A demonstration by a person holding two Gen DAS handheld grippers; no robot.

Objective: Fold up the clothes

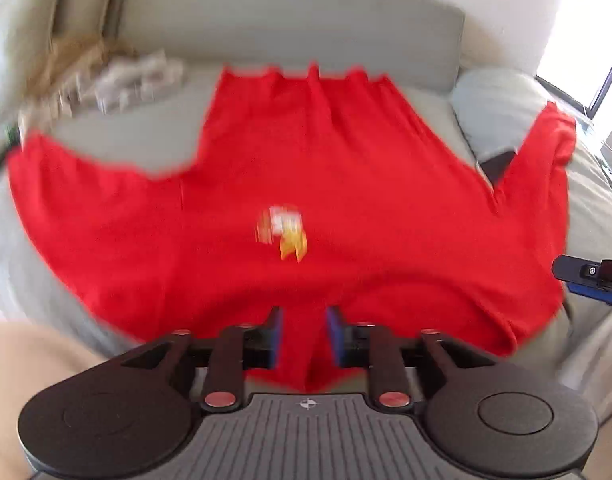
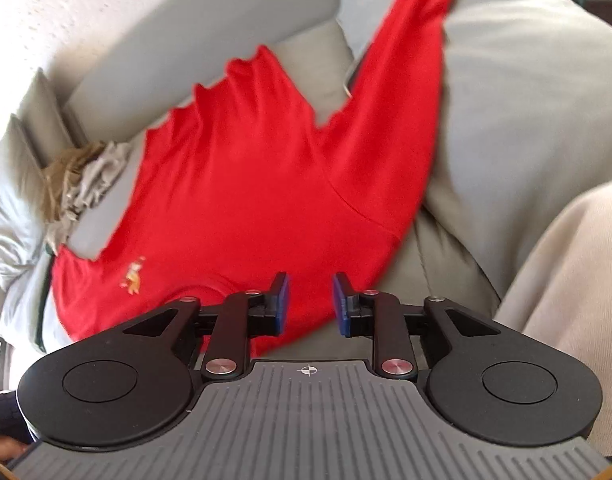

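Note:
A red long-sleeved shirt [image 1: 306, 168] with a small embroidered logo [image 1: 284, 236] lies spread on a grey sofa seat [image 1: 118, 140], hem toward the backrest and sleeves out to both sides. My left gripper [image 1: 304, 332] hovers at the shirt's near edge; its blue pads stand apart with red cloth showing in the gap, not pinched. My right gripper [image 2: 310, 304] is over the near right part of the shirt [image 2: 246, 184], jaws apart, cloth below them. The right gripper's tip [image 1: 589, 280] also shows at the right edge of the left wrist view.
Crumpled grey and tan clothes [image 1: 118, 80] lie at the sofa's back left corner. A grey cushion [image 1: 501, 100] sits at the right under one sleeve, with a dark object [image 1: 497, 164] beside it. A person's beige trouser leg [image 2: 565, 264] is close on the right.

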